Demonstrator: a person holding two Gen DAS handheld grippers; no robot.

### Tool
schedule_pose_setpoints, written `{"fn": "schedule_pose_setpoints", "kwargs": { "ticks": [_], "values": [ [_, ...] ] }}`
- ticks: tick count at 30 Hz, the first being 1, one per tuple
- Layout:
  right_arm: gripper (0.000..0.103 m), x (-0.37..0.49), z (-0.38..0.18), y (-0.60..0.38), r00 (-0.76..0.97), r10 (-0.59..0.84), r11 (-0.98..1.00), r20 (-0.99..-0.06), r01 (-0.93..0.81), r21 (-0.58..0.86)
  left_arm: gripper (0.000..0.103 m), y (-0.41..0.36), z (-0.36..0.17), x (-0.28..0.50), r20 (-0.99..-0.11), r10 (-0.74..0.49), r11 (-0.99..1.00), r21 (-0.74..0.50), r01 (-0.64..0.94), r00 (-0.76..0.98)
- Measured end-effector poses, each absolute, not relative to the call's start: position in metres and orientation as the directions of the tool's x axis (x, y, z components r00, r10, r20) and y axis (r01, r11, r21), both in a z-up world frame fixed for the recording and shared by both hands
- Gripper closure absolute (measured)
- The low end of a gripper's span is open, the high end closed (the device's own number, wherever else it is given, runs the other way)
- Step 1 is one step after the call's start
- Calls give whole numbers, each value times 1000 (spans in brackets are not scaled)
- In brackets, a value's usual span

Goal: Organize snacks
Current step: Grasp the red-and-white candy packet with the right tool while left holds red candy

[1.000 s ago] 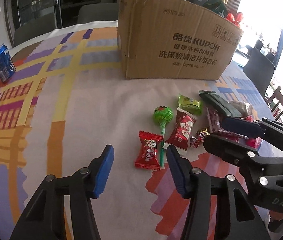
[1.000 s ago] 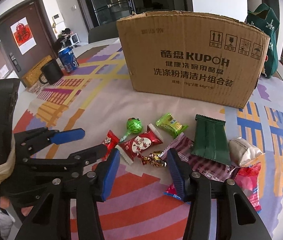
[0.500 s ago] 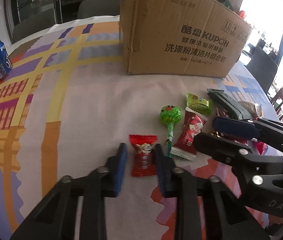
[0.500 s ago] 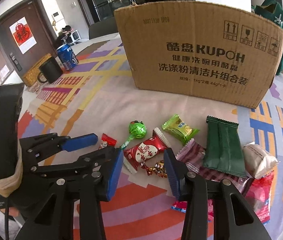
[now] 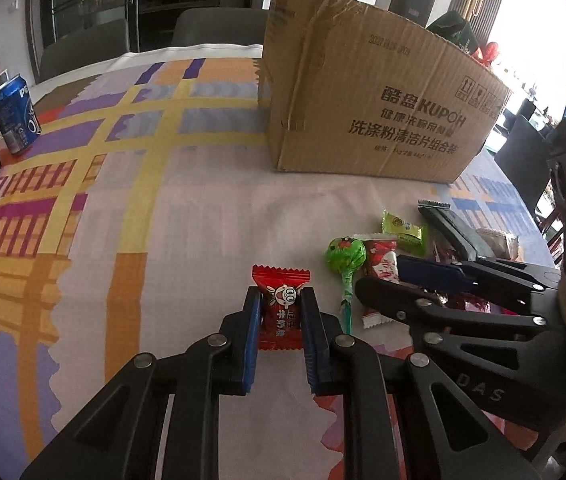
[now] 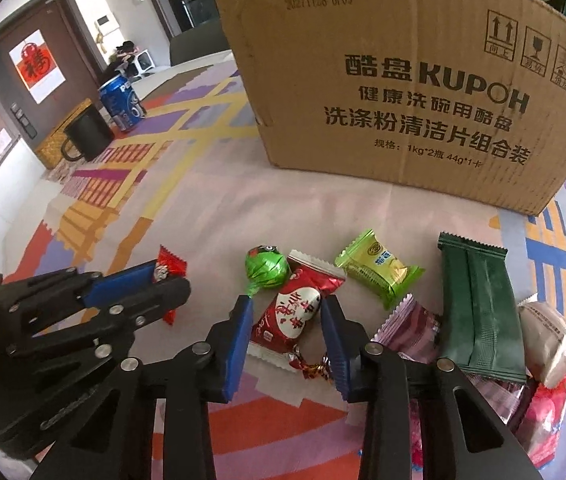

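My left gripper (image 5: 281,300) is shut on a small red candy (image 5: 281,278) that lies on the patterned tablecloth (image 5: 203,220). In the right wrist view, my right gripper (image 6: 287,304) straddles a red wrapper with a white heart (image 6: 295,310); its jaws are closing and a sliver of gap still shows beside the pads. A green lollipop (image 6: 265,266), a light green pack (image 6: 377,270), a dark green packet (image 6: 475,304), a purple striped pack (image 6: 411,332) and a small foil candy (image 6: 313,366) lie around it. The cardboard box (image 6: 403,80) stands behind.
A blue soda can (image 5: 15,114) and a black mug (image 6: 85,136) stand at the far left of the table, by a woven yellow box (image 6: 57,142). A beige wrapped snack (image 6: 551,336) and pink packs (image 6: 543,416) lie at the right. Chairs (image 5: 211,28) stand beyond the table.
The left jaws came together on the red candy. The right gripper moved forward and down over the heart wrapper while its jaws narrowed.
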State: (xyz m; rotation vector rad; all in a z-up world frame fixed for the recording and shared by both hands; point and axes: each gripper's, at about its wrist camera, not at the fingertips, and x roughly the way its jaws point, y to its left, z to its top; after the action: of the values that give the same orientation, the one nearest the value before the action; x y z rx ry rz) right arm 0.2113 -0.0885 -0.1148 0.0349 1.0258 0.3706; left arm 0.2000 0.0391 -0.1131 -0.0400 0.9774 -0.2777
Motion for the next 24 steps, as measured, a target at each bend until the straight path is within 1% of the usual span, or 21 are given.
{"fn": "schedule_pose_setpoints", "kwargs": {
  "ticks": [3, 8, 10, 14, 24],
  "values": [
    [67, 214, -117, -86, 456, 311, 938, -834, -286, 194, 83, 39, -113, 200, -812, -249, 965, -158, 211, 527],
    [74, 218, -118, -83, 463, 282, 944, -840, -290, 158, 83, 38, -112, 200, -810, -248, 965, -159, 209, 532],
    [78, 220, -118, -84, 464, 282, 945, -840, -288, 157, 83, 38, -111, 199, -807, -247, 966, -157, 208, 537],
    [82, 218, -116, -91, 473, 286, 947, -834, -273, 170, 83, 38, -106, 196, -796, -250, 965, -157, 211, 551],
    [82, 197, -90, -109, 534, 306, 944, -789, -276, 179, 83, 28, -83, 186, -769, -259, 962, -150, 229, 585]
  ]
}}
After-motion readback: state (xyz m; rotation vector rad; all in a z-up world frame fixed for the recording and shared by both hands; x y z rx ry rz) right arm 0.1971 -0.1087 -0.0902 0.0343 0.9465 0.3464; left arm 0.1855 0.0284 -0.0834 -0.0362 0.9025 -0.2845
